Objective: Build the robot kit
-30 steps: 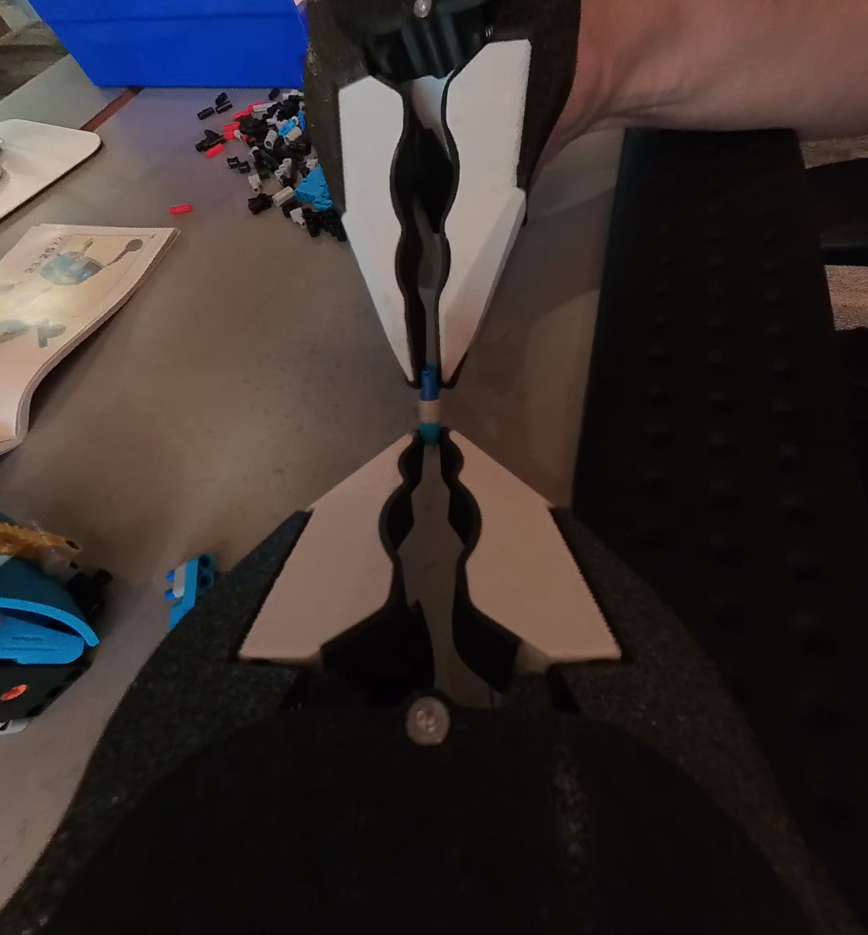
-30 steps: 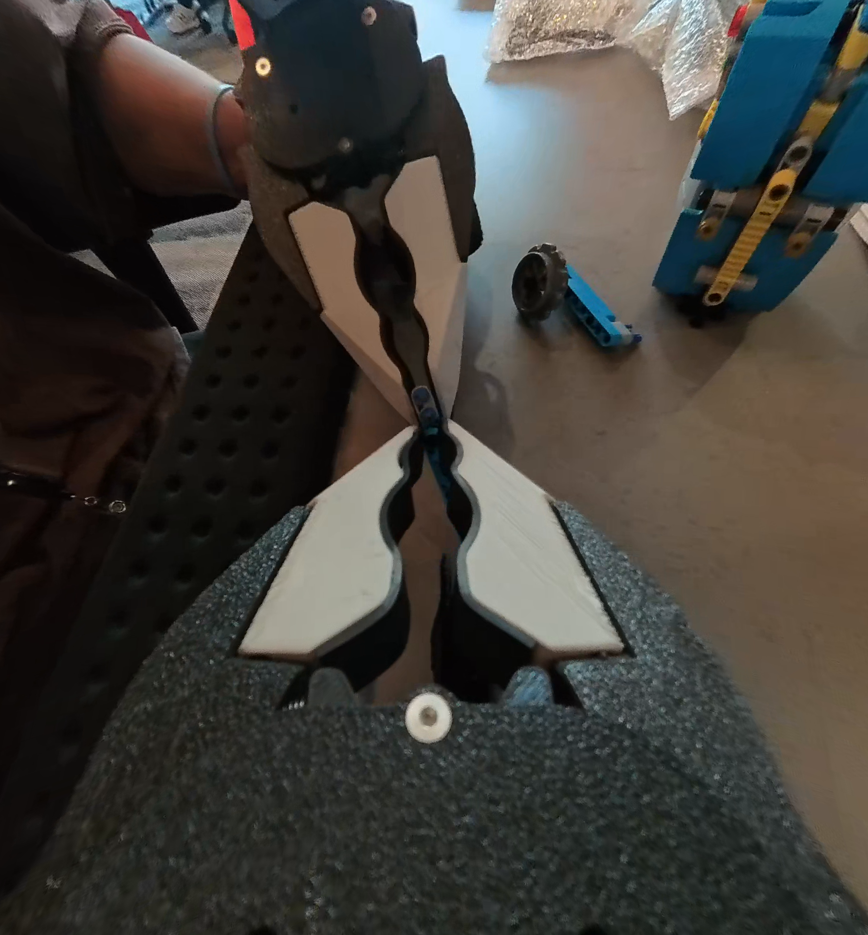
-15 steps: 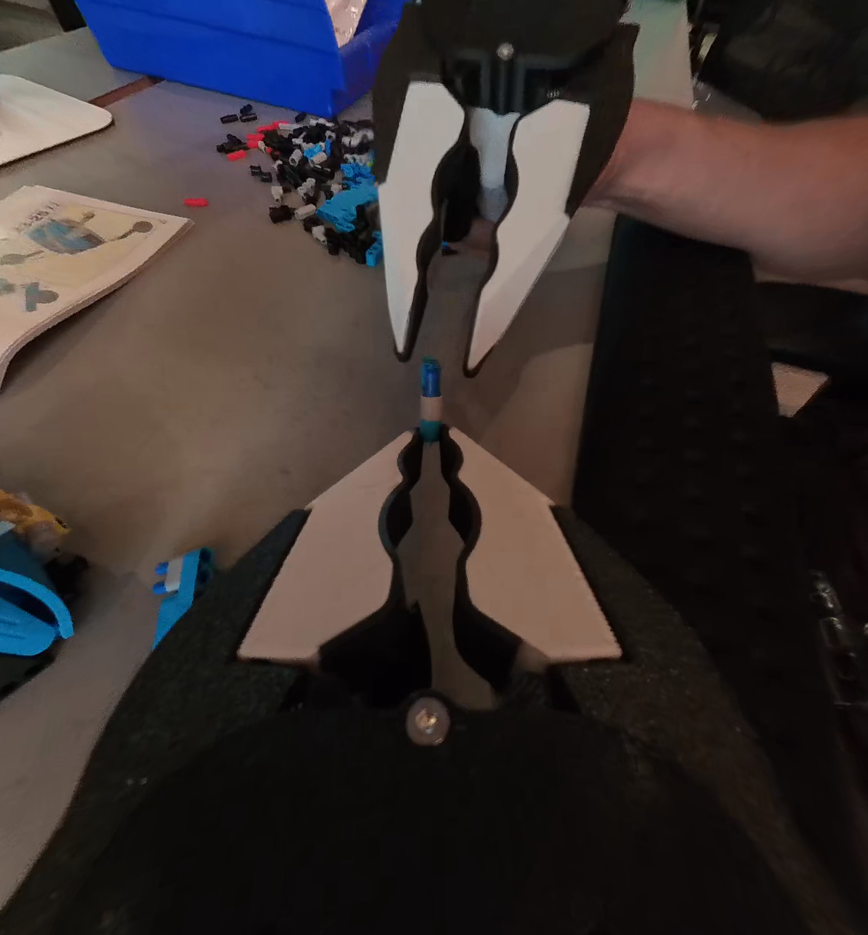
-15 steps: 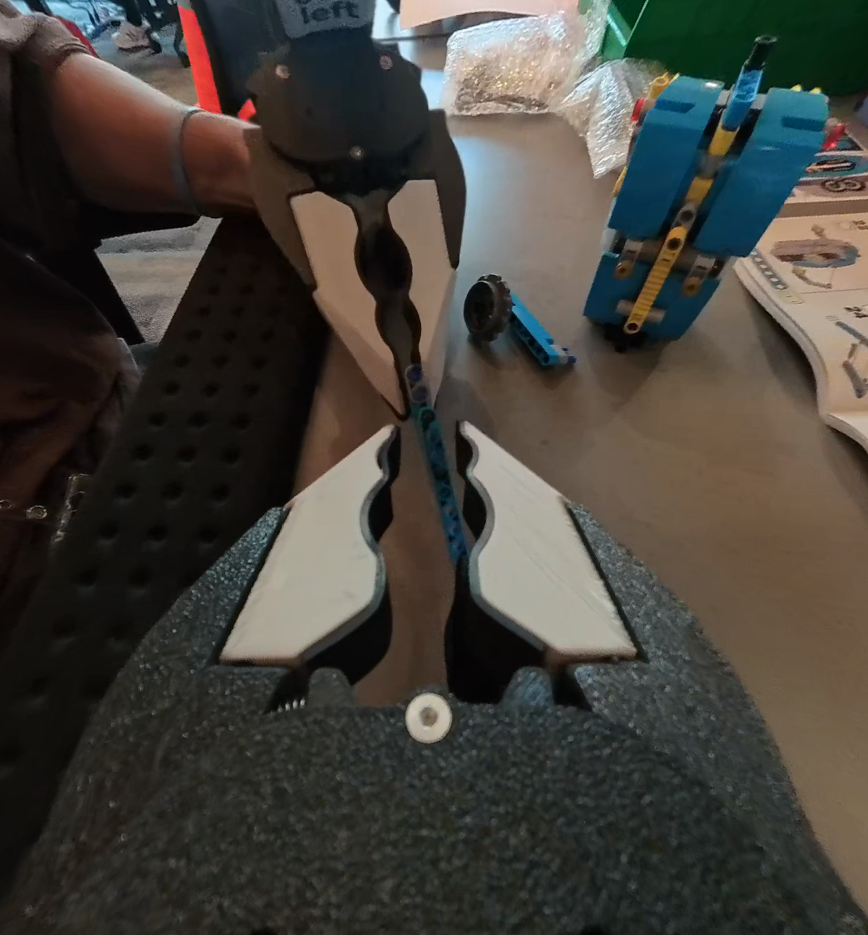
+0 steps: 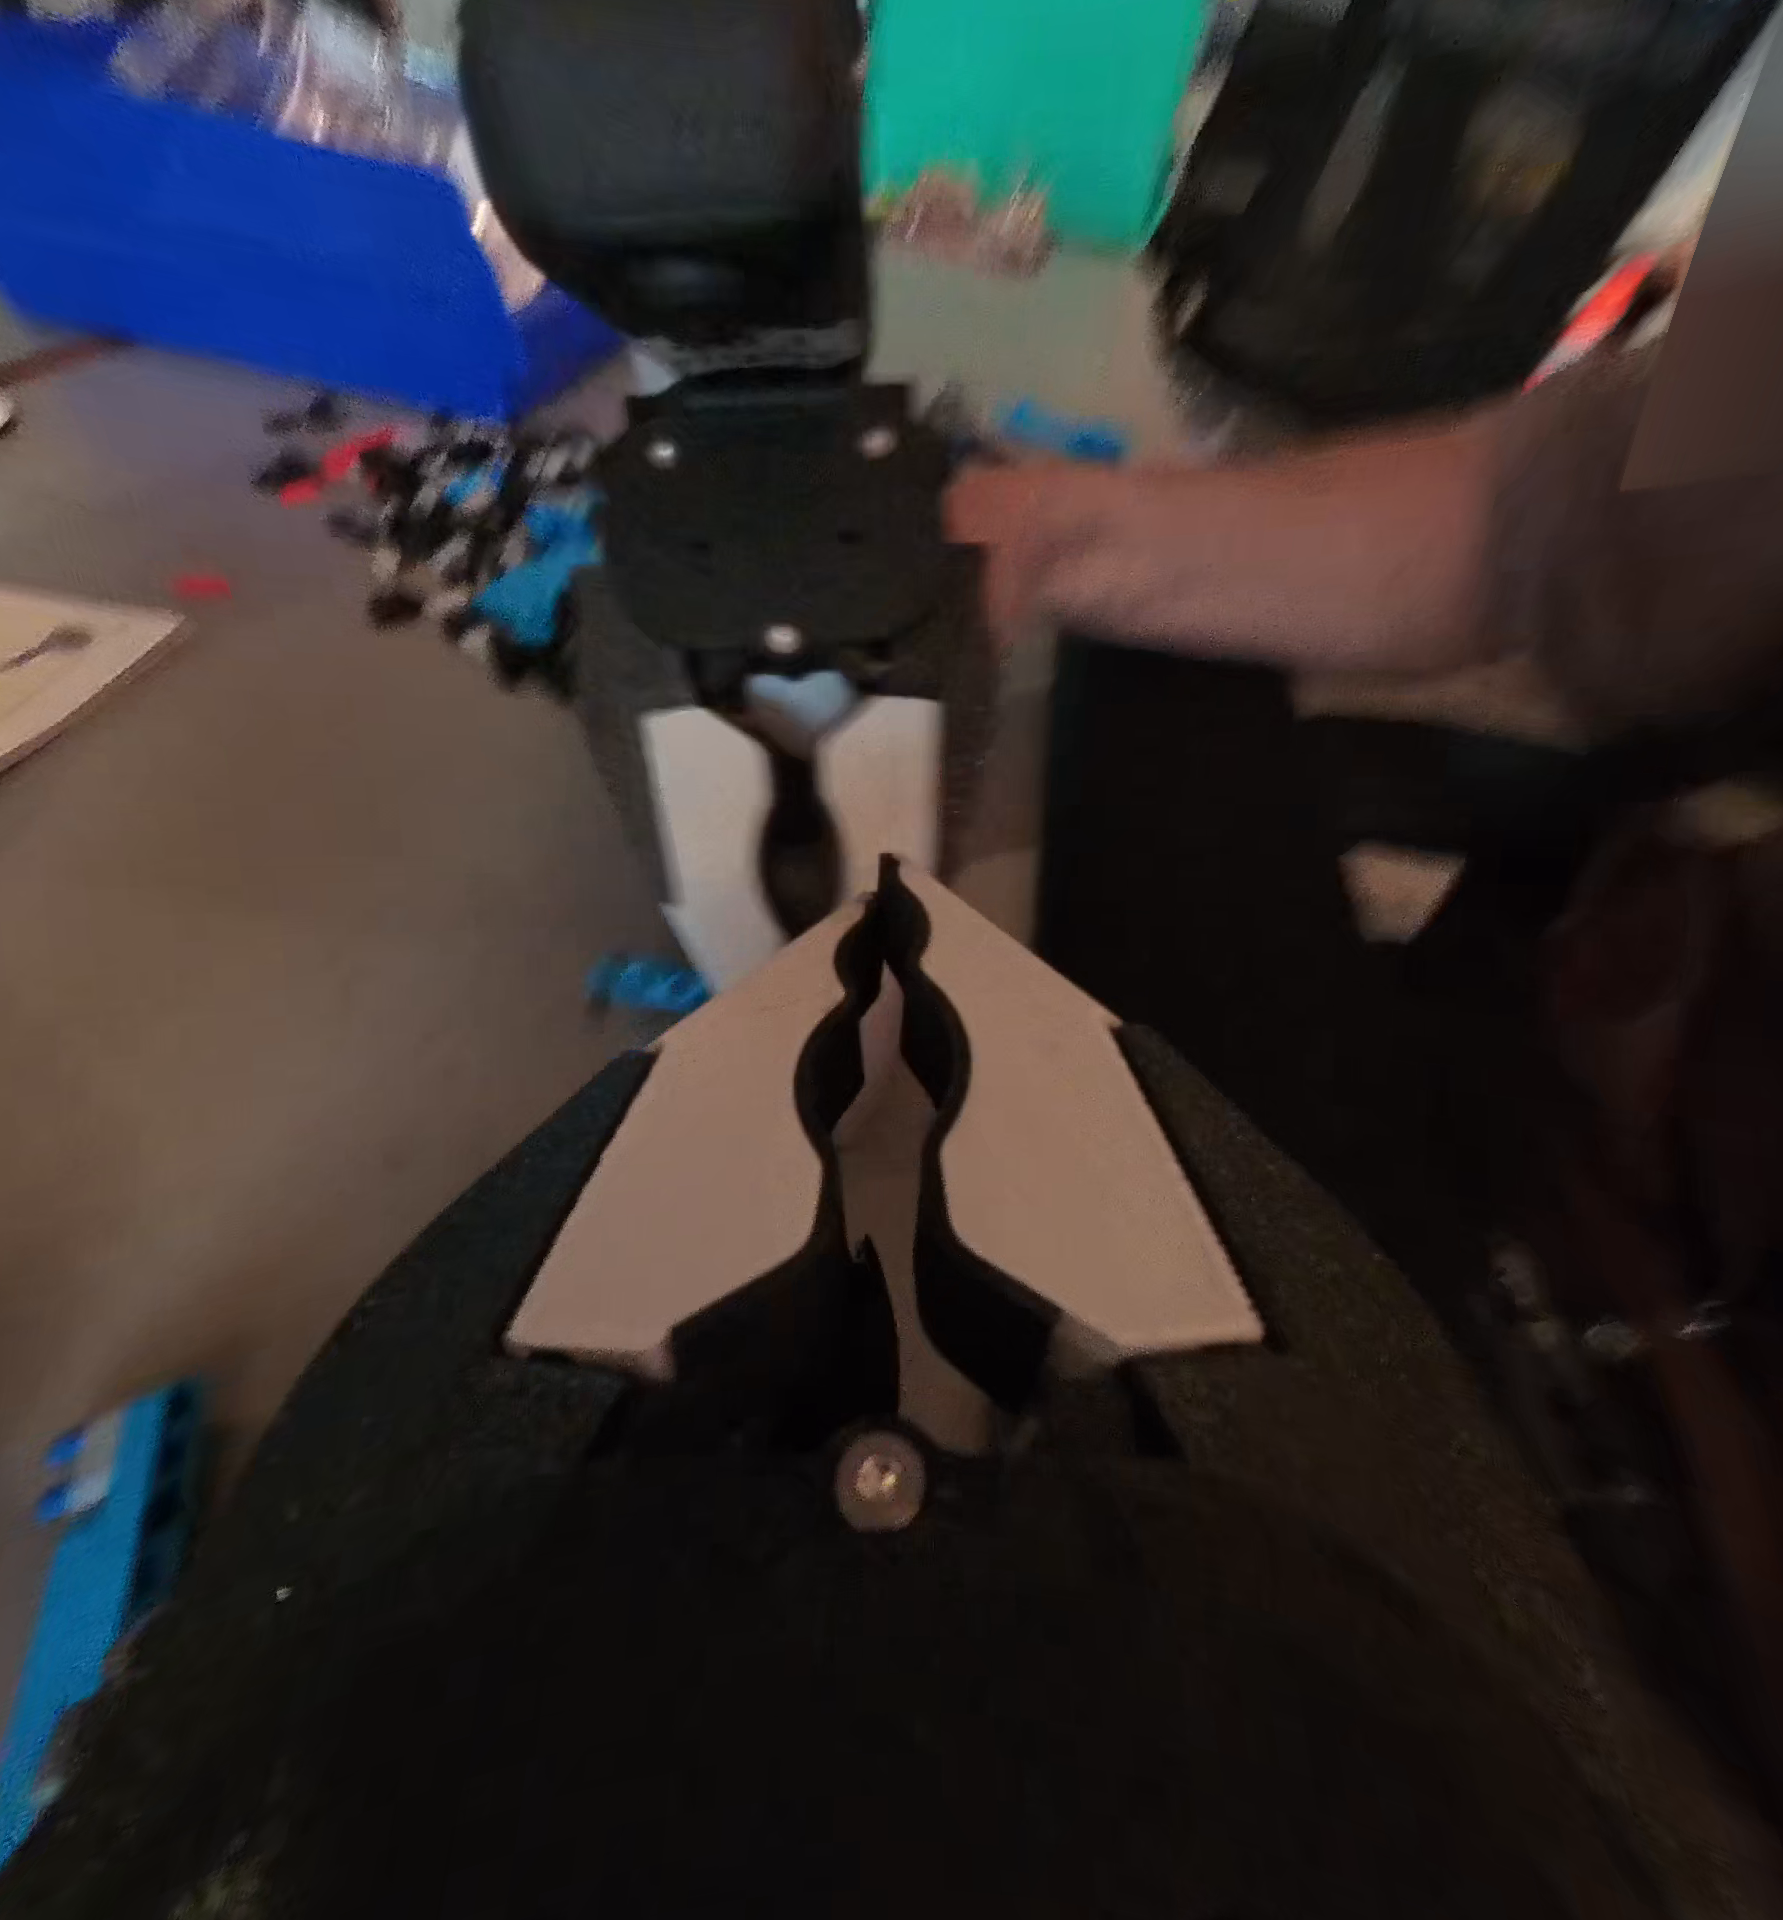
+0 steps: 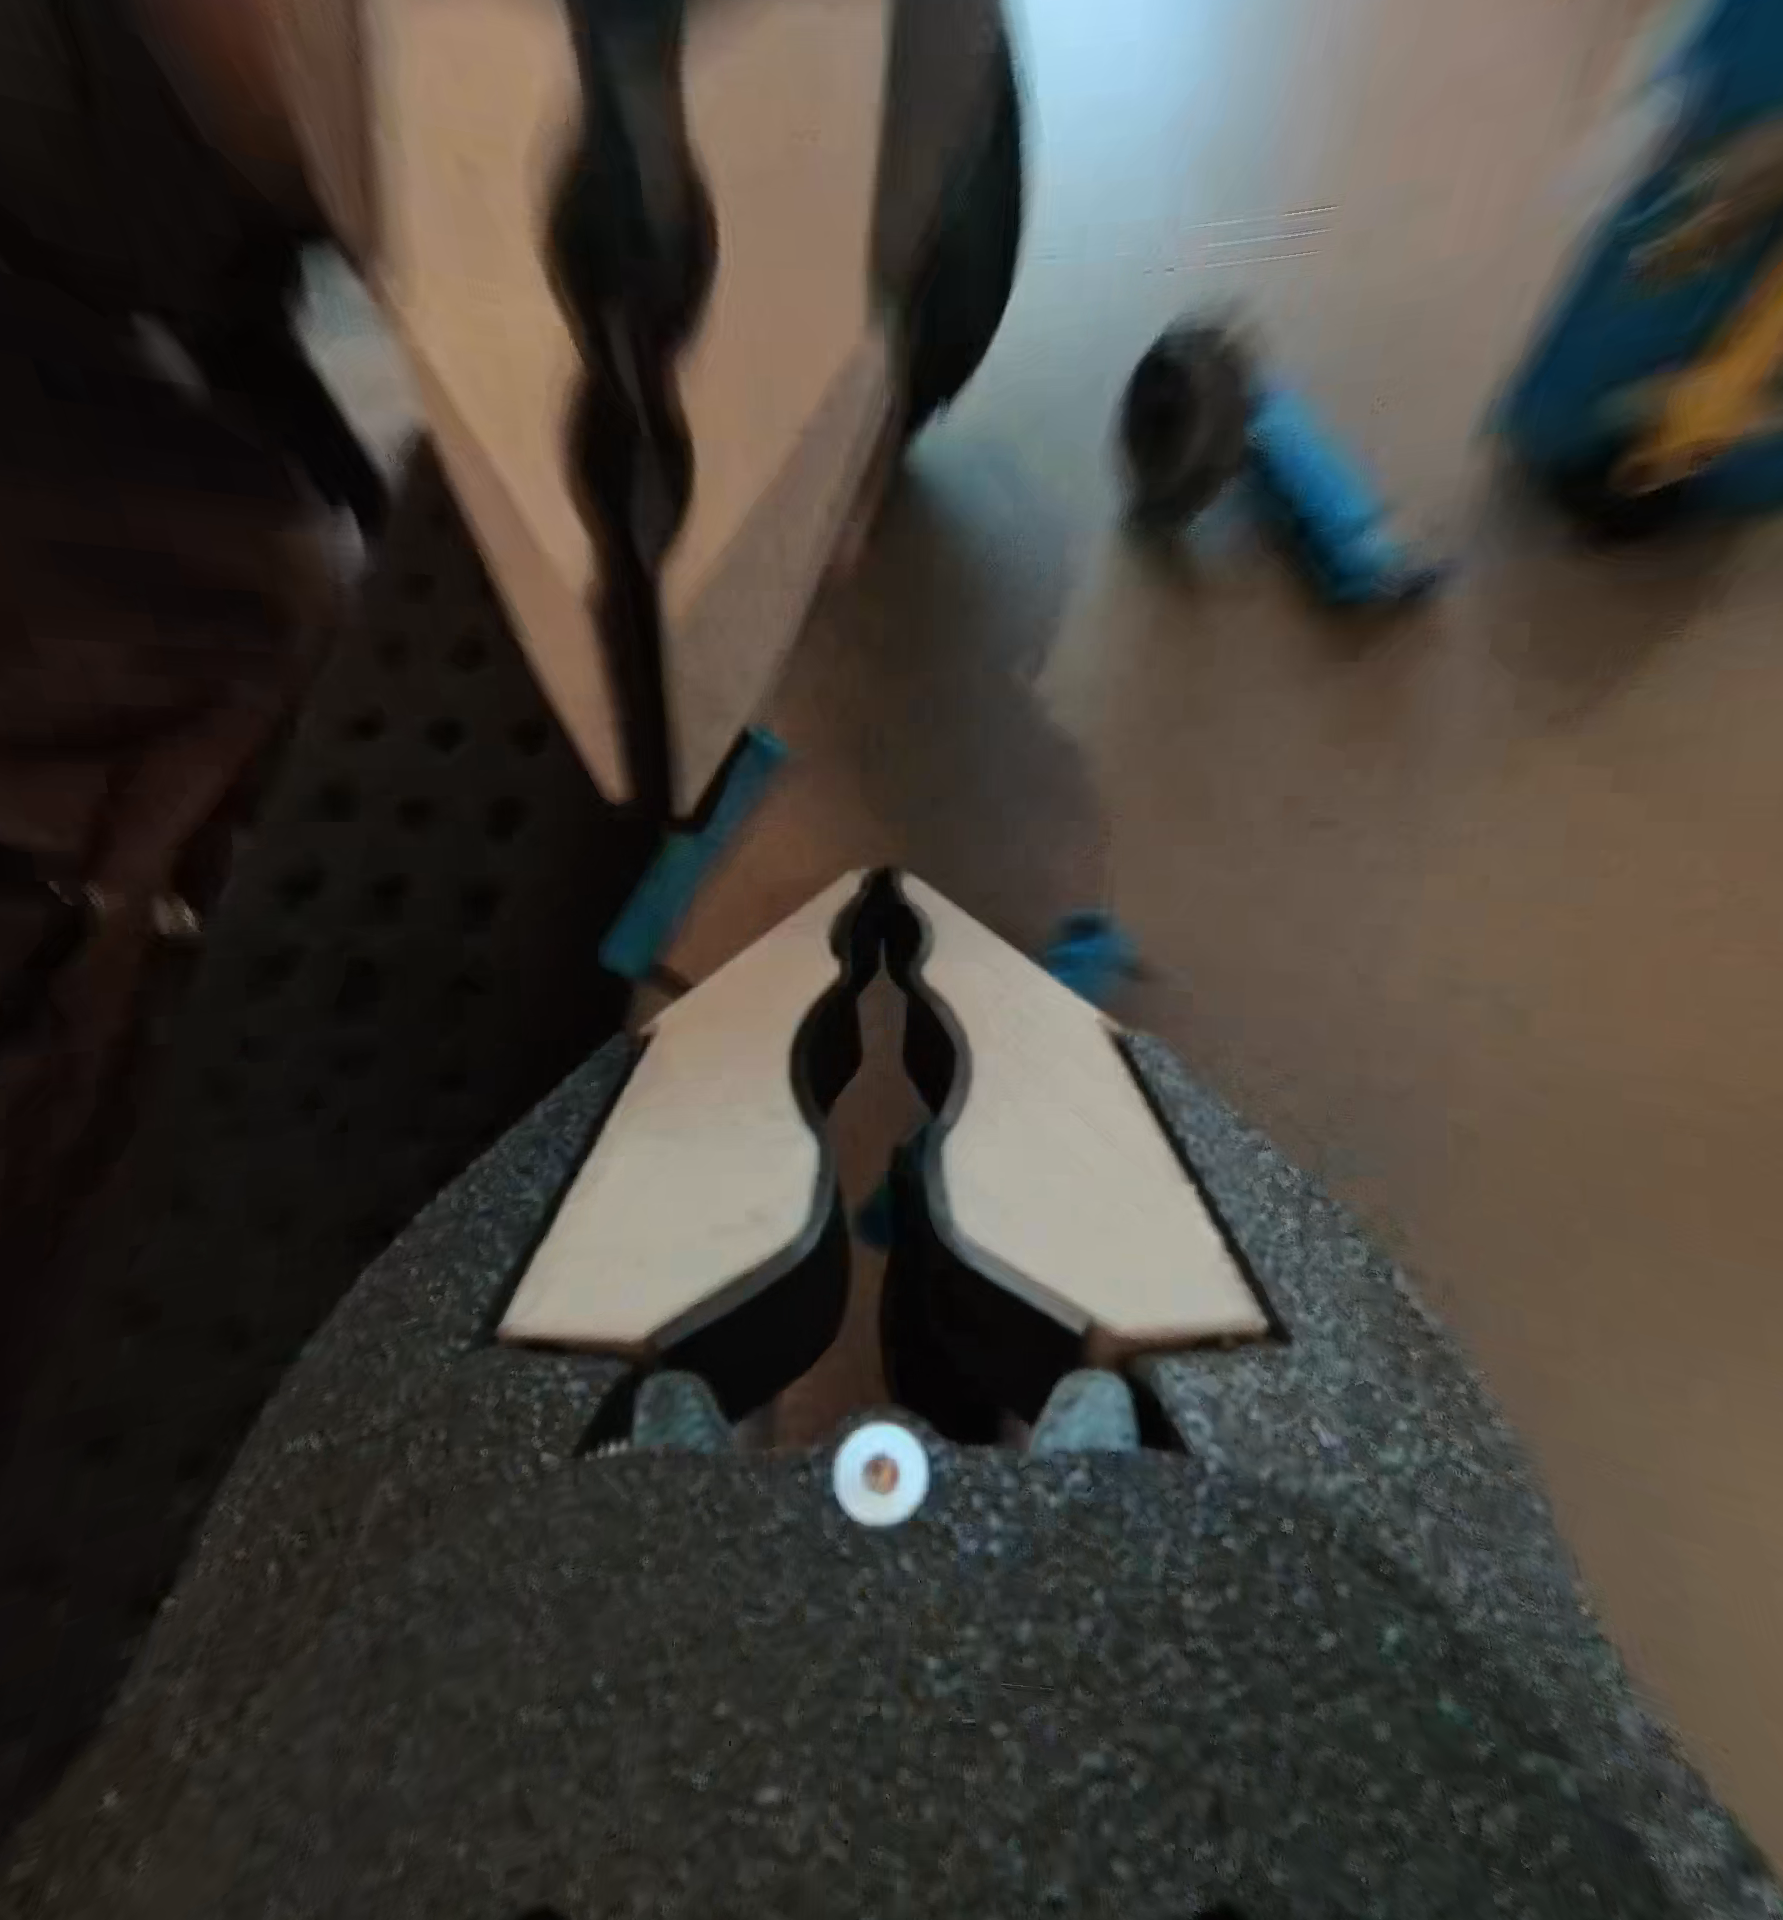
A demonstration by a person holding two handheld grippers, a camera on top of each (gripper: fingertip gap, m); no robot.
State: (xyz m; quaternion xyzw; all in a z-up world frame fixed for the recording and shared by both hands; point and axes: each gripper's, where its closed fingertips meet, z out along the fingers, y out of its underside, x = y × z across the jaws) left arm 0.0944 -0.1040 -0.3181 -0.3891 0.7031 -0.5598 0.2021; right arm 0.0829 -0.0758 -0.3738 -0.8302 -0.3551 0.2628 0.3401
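Observation:
My left gripper (image 5: 885, 878) is shut, and nothing shows past its tips in its own view. In the blurred right wrist view it (image 6: 648, 784) hangs from above with a slim blue beam (image 6: 695, 852) slanting across its tip. I cannot tell whether the beam is pinched. My right gripper (image 6: 879, 883) is shut with nothing between its tips, just below and right of the beam. It also shows in the left wrist view (image 5: 783, 914), pointing down close in front of my left fingers. A small blue piece (image 6: 1084, 951) lies beside it on the grey table (image 6: 1386, 1039).
A pile of small black, red and blue parts (image 5: 430, 520), a blue bin (image 5: 222, 229) and an open booklet (image 5: 25, 665) lie far left. A blue and yellow model (image 6: 1697, 312) and a wheel on a blue beam (image 6: 1209, 436) stand nearby. A black perforated panel (image 6: 399, 831) borders the table. My right fingertips sit around 5 cm from my left ones.
The right gripper has gone from gripping the beam to open to shut and empty. The beam no longer sticks straight out of the left tips and sits askew. Both views are now motion-blurred.

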